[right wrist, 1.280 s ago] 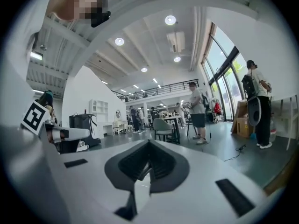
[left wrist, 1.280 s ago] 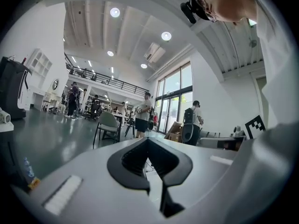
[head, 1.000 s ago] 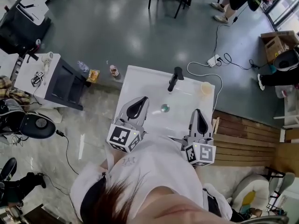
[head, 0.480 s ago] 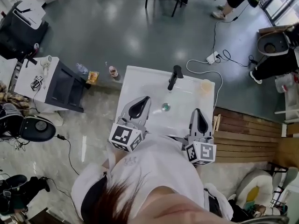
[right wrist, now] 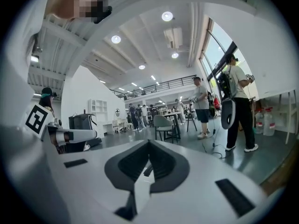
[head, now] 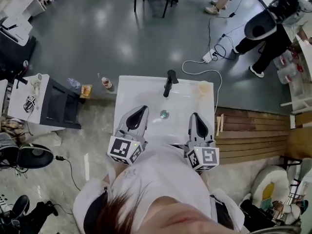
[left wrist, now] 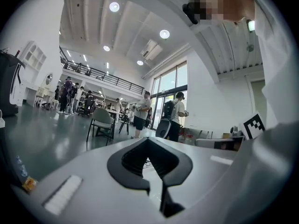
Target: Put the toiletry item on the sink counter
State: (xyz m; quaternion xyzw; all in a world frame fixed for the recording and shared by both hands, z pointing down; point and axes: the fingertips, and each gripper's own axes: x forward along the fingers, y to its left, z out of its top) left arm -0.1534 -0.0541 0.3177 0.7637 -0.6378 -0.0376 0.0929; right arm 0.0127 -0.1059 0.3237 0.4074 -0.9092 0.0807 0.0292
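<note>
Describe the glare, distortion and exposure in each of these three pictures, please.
Head view: wide-angle bending at the edges; the glossy floor mirrors overhead light as pale patches; the white sink counter is nearly washed out. Left gripper view: strong fisheye with dark corners, and the ceiling lamps flare. Right gripper view: same fisheye; the window is bright.

Cup (head: pixel 204 88) right of faucet (head: pixel 169 82) on counter (head: pixel 136 89)
</note>
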